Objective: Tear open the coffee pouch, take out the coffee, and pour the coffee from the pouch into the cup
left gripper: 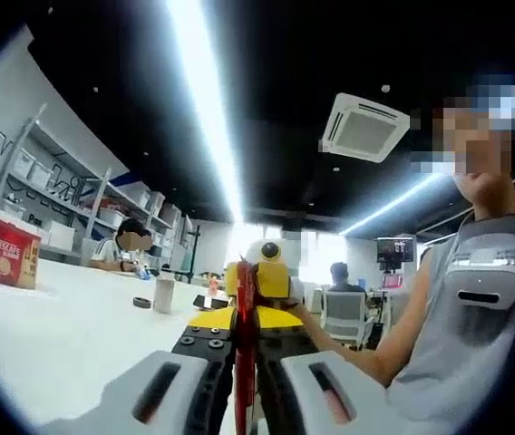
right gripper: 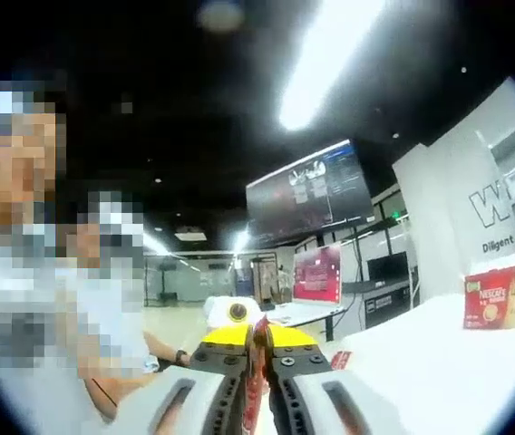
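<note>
We record: left gripper [left gripper: 245, 358] and right gripper [right gripper: 256, 362], jaws of each closed onto one red coffee pouch [left gripper: 245, 317]; Nescafe box [left gripper: 6, 254] on white desk [left gripper: 58, 335].

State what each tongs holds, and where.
Both grip one red pouch, seen edge-on: left tongs and right tongs each pinch an opposite edge.

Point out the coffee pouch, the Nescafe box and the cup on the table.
coffee pouch [left gripper: 245, 317]: left gripper view, red edge between claws.
Nescafe box [left gripper: 5, 254]: left gripper view, front face.
cup [left gripper: 164, 295]: left gripper view, side wall.
</note>
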`<state>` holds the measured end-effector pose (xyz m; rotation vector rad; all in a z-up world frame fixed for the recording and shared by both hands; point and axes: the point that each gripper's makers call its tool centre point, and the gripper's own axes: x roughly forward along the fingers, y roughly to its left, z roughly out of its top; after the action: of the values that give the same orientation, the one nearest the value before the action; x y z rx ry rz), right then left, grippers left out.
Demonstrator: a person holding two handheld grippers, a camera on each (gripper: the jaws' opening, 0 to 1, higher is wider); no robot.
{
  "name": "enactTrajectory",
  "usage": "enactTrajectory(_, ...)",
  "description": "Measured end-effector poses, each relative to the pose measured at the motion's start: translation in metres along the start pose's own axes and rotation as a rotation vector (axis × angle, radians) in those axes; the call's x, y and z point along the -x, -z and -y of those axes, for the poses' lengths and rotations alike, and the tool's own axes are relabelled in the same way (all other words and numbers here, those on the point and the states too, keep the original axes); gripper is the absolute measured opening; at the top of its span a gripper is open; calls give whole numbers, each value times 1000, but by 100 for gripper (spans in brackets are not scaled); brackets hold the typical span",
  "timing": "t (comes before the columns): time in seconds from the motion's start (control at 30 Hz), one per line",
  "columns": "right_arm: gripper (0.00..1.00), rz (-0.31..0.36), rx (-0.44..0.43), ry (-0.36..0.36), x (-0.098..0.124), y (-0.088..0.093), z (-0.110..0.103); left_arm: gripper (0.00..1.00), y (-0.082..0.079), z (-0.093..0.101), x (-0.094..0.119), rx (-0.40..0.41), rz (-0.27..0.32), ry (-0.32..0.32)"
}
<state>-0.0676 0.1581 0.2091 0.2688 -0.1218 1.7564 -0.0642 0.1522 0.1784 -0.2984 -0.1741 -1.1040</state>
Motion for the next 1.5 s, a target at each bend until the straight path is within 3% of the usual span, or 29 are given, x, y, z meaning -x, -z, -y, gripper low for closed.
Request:
enactTrajectory(0.2, 3, 0, -23, -3, 4, -3, -4, 13, 0, 8, -2, -26, -19, 22)
enactTrajectory(0.27, 2, -7, -8, -5, 6, -4, -7, 17, -8, 12, 1, 3, 21, 46)
enactTrajectory(0.5, 2, -63, 25, -9, 13, 7, -13, 14, -19, 10, 8, 8, 62, 24)
enactTrajectory(1.2, 3, -81, 13, -56, 21, 18, -35, 7, -3, 41, 0, -15, -30, 119)
enactTrajectory(1.33, 3, -75, 15, -66, 22, 19, -38, 4, -2, 43, 0, -20, -53, 109)
enactTrajectory(1.5, 8, -69, 89, -27, 23, 23, -31, 3, 0, 36, 0, 15, -75, 61)
